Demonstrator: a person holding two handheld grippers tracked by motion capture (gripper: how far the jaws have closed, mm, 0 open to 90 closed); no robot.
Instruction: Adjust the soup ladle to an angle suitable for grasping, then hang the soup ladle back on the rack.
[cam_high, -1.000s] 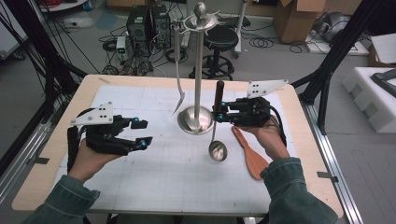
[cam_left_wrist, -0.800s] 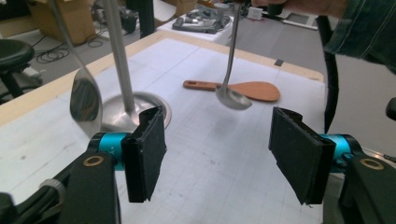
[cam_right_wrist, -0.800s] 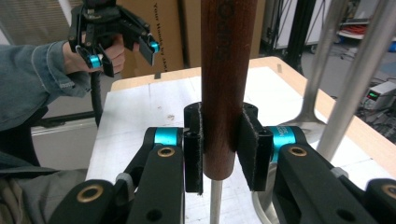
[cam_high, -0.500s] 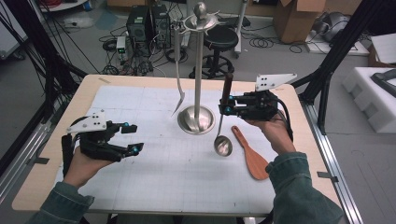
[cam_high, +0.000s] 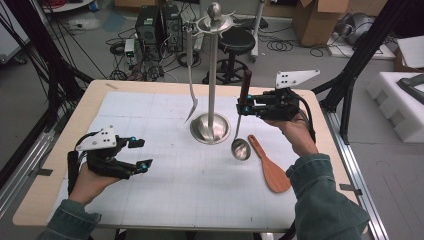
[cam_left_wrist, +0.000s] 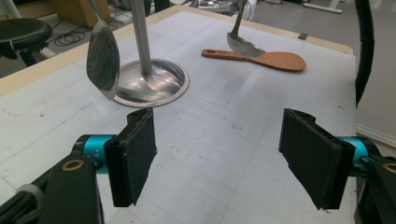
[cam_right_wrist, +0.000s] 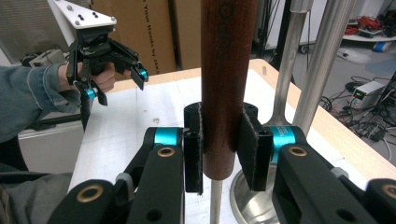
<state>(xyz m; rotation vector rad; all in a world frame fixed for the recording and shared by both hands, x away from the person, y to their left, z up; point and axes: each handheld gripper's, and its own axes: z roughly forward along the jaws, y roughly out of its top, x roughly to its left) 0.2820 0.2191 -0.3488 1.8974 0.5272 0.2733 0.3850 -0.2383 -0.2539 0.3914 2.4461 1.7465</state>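
Since the earlier frames, ladle (cam_high: 240, 145) has come up off the bench (cam_high: 95, 107) w/ the right claw (cam_high: 245, 107): bowl lay near the stand base before, now hangs beside it, just above the surface. Right claw is clenched on the ladle's dark wooden handle (cam_right_wrist: 227, 84); right gripper view shows both pads pressed flat against the wood, handle upright, metal shaft running down below. Left claw (cam_high: 141, 154) has dropped lower over the bench's near-left part & its jaws have just been opening; they stand well apart in the left gripper view w/ nothing between them, only white gridded mat (cam_left_wrist: 224, 154) under. Released, then. Steel utensil stand (cam_high: 213, 80) sits mid-bench, round base (cam_left_wrist: 156, 84) on the mat, post upright. Metal spatula (cam_high: 191, 102) hangs from the stand's top on the left side, blade clear of the base. Wooden rice paddle (cam_high: 267, 167) lies flat on the mat just right of the ladle bowl, handle pointing toward the stand, blade toward the person's right sleeve. Ladle bowl & paddle near each other; can't tell if touching.
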